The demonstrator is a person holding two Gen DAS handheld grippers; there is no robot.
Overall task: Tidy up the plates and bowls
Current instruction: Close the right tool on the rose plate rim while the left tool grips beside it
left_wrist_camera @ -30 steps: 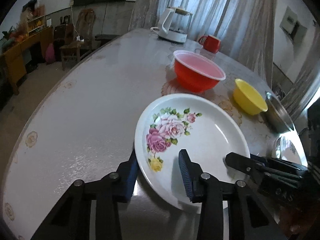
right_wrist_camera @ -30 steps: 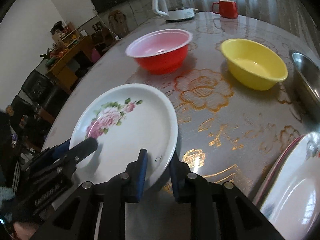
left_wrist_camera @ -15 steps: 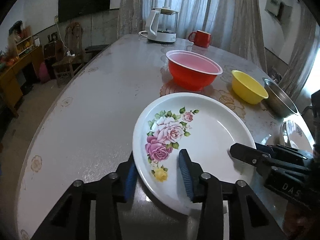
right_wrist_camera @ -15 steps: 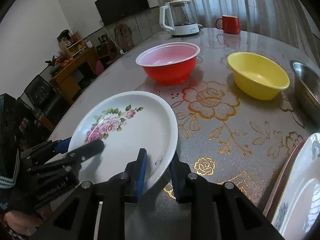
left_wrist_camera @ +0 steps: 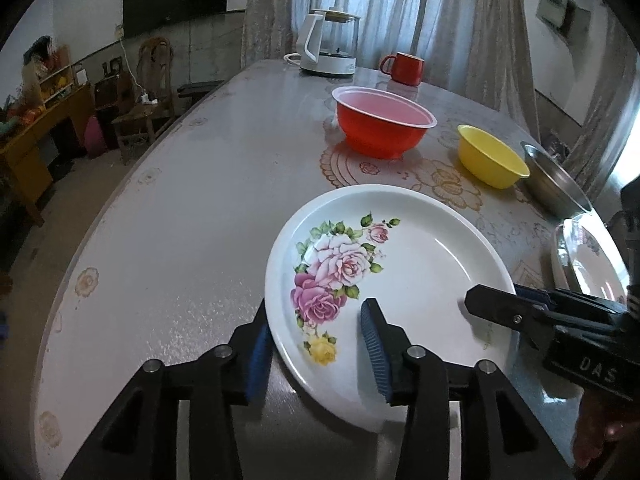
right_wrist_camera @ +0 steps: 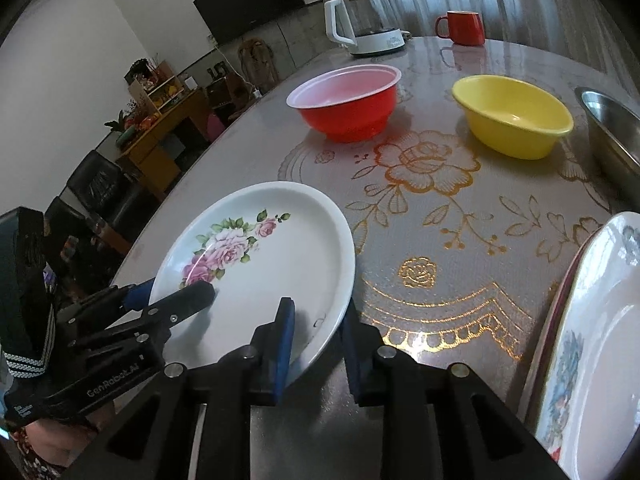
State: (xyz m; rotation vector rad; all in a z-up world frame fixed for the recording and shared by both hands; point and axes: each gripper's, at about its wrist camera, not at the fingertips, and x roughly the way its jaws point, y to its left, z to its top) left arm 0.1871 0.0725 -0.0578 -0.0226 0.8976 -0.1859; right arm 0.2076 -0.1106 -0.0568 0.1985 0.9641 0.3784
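A white plate with pink roses [left_wrist_camera: 400, 264] is held off the table by both grippers; it also shows in the right wrist view [right_wrist_camera: 272, 264]. My left gripper [left_wrist_camera: 316, 344] is shut on its left rim, one finger under, one on top. My right gripper [right_wrist_camera: 318, 332] is shut on its right rim. A red bowl [left_wrist_camera: 384, 124], a yellow bowl [left_wrist_camera: 490, 158] and a steel bowl [left_wrist_camera: 556, 184] stand beyond. A stack of plates [right_wrist_camera: 600, 340] lies to the right.
A white kettle [left_wrist_camera: 328, 48] and a red mug [left_wrist_camera: 402, 68] stand at the table's far end. The table edge [left_wrist_camera: 108, 216] curves along the left, with chairs and a wooden shelf beyond it.
The plate has risen with both grippers; the views have tilted up and the bowls sit lower and farther from the plate.
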